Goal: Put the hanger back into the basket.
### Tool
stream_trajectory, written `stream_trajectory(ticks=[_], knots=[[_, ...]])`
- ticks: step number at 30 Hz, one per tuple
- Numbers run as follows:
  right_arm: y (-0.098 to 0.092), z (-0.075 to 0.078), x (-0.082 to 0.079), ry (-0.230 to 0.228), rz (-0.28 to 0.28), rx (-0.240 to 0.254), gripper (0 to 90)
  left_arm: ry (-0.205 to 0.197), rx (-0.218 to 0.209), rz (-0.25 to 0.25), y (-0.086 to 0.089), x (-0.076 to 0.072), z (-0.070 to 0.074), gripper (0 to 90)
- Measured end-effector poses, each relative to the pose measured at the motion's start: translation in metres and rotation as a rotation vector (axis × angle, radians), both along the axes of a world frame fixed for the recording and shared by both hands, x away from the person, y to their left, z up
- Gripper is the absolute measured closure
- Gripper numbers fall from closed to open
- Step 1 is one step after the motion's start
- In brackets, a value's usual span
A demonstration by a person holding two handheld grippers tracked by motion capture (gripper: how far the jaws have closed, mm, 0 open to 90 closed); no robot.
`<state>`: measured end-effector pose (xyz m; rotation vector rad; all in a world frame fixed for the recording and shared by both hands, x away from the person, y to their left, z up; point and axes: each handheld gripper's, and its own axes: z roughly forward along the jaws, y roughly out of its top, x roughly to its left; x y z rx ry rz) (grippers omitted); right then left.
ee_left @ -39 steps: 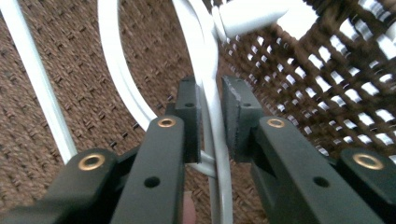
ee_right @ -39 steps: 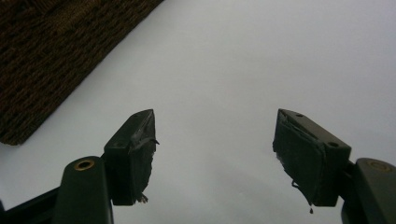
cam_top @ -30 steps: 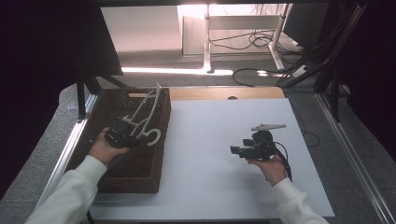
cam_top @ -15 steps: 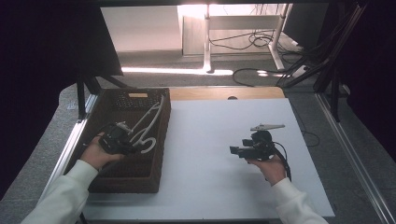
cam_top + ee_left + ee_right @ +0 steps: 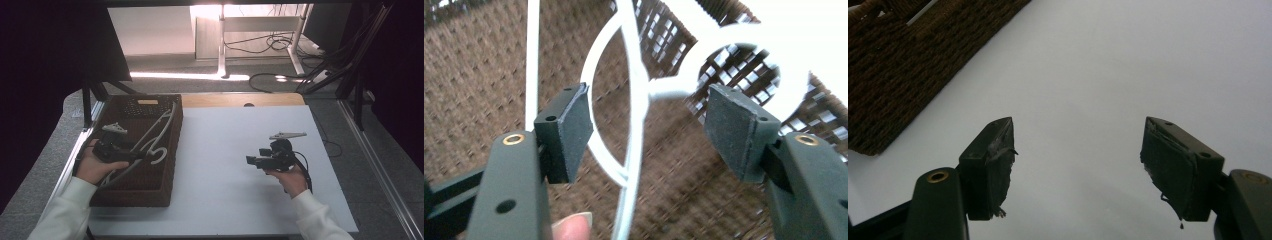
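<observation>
My left jaws have just opened wide, releasing the white plastic hangers into the dark woven basket; right jaws wait wide, empty.

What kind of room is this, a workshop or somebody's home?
Probably a lab or recording booth, not a home: a white table hemmed in by dark screens, loose cables on the floor behind, and a brown woven basket holding white hangers as props.

Hangers in basket at the table's left side

The basket sits on the table at its left edge; the hangers lie inside it, left gripper above them, right gripper well apart, over the table's right half.
</observation>
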<state>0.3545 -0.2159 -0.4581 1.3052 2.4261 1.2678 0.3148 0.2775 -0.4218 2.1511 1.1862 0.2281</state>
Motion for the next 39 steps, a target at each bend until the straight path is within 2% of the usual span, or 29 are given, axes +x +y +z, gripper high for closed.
stream_trajectory(ticks=[7, 15, 23, 28, 34, 39], knots=[[-0.004, 0.004, -0.002, -0.024, 0.037, 0.012, 25.7, -0.087, -0.088, 0.042, -0.012, -0.019, 0.010, 32.9], [-0.014, 0.012, -0.015, -0.068, 0.063, 0.012, 23.5, -0.162, -0.135, -0.015, -0.049, -0.049, 0.012, 32.0], [-0.041, 0.002, -0.021, -0.069, 0.040, -0.010, 23.2, -0.154, -0.143, -0.016, -0.068, -0.059, 0.001, 32.2], [-0.052, 0.003, -0.023, -0.088, 0.031, -0.018, 22.7, -0.150, -0.164, -0.019, -0.071, -0.062, -0.003, 33.3], [-0.057, 0.006, -0.023, -0.105, 0.035, -0.026, 21.5, -0.161, -0.162, -0.022, -0.075, -0.063, -0.006, 33.6], [-0.054, 0.003, -0.024, -0.120, 0.064, -0.055, 19.3, -0.169, -0.155, -0.024, -0.075, -0.063, -0.007, 33.6]])
